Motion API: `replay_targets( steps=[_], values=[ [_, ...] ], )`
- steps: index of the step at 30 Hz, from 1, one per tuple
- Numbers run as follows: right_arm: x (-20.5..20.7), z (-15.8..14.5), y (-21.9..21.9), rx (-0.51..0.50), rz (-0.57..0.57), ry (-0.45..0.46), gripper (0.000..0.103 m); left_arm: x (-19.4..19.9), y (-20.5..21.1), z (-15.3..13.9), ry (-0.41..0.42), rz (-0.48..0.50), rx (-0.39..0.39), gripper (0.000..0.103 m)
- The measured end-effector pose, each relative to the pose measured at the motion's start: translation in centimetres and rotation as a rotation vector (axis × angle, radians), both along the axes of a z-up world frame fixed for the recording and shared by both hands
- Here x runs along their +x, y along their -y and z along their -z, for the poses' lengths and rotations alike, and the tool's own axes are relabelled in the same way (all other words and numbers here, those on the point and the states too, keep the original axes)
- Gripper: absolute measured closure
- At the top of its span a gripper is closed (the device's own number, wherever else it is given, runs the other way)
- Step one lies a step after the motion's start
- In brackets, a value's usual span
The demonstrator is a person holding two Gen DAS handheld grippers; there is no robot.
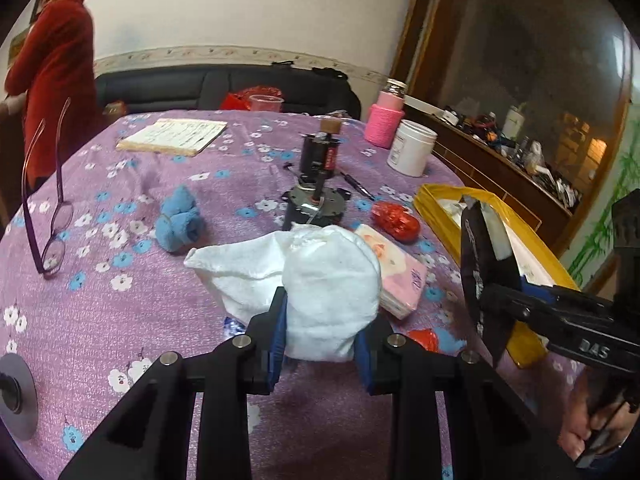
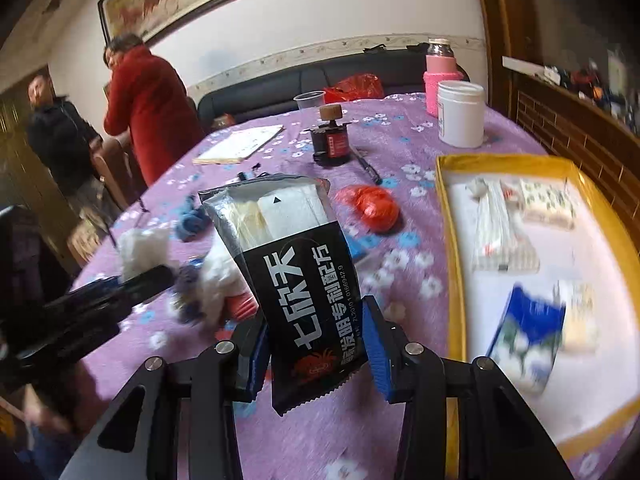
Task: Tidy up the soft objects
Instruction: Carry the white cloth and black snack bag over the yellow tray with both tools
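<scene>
Two tools point(image 1: 320, 330) point(image 2: 316, 344), one white towel point(image 1: 320, 280), one black packet point(image 2: 296, 264)

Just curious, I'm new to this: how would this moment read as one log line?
left gripper: shut on white towel | right gripper: shut on black packet | yellow tray: partly filled

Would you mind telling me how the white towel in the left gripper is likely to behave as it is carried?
The white towel will probably stay floppy: a loose flap sags sideways beyond the left gripper. It looks light for its bulk, being fluffy cloth. Slipping seems unlikely, since its bunched body bulges between the blue pads.
</scene>
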State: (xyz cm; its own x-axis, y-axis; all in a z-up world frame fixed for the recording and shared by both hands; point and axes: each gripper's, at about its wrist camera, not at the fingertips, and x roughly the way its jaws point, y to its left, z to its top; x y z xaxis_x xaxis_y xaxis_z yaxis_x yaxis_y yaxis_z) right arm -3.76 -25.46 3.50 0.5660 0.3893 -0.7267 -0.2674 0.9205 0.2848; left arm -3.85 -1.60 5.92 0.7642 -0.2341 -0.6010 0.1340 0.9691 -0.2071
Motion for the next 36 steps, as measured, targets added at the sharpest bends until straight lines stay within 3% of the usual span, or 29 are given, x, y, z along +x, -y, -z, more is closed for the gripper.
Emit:
replay_targets(
  steps=[13, 23, 36],
  values=[
    [-4.2, -2.2, 3.3, 0.067, 0.06, 0.008, 0.057, -2.3, 2.8, -1.8, 0.022, 0.092, -0.033, 0.075],
    [-6.2, -4.6, 6.8, 0.088, 0.129, 0.045, 0.057, -3.4, 7.6, -3.6, 0.049, 0.2, -0.031, 0.075],
    [-7.2, -5.3, 12.3, 0.131, 0.253, 0.054, 0.057, -2.4, 14.4, -4.3, 0.036, 0.332, -0.034, 0.075]
  ],
)
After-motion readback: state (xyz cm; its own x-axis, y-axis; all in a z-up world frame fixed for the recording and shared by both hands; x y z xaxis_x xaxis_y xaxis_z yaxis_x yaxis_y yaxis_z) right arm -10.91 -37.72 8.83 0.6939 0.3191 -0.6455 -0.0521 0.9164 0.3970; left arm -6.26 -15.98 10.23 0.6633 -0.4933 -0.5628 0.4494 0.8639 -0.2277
